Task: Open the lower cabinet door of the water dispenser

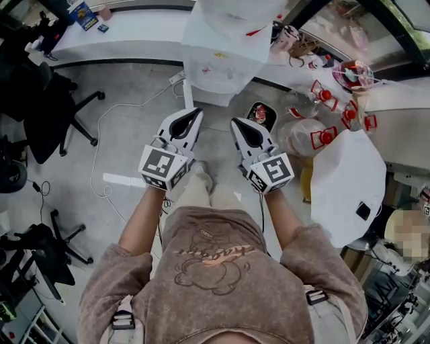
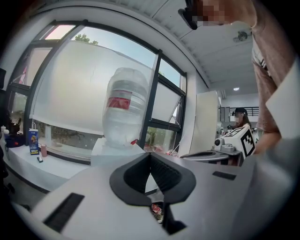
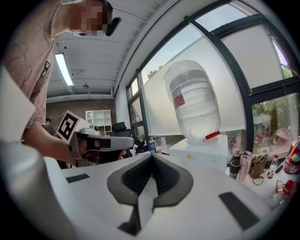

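Cannot judge progress: lower cabinet door out of sight in every view, hidden beneath the top of the water dispenser (image 1: 222,64) and its inverted bottle (image 1: 232,13). Holding left gripper (image 1: 193,115) and right gripper (image 1: 240,125) side by side, jaws of each pressed together, gripping nothing. Dispenser at twelve o'clock of both in the head view, near but apart; facing the bottle rather than the cabinet in both gripper views. If unopened, whole reach down and pull left to do.
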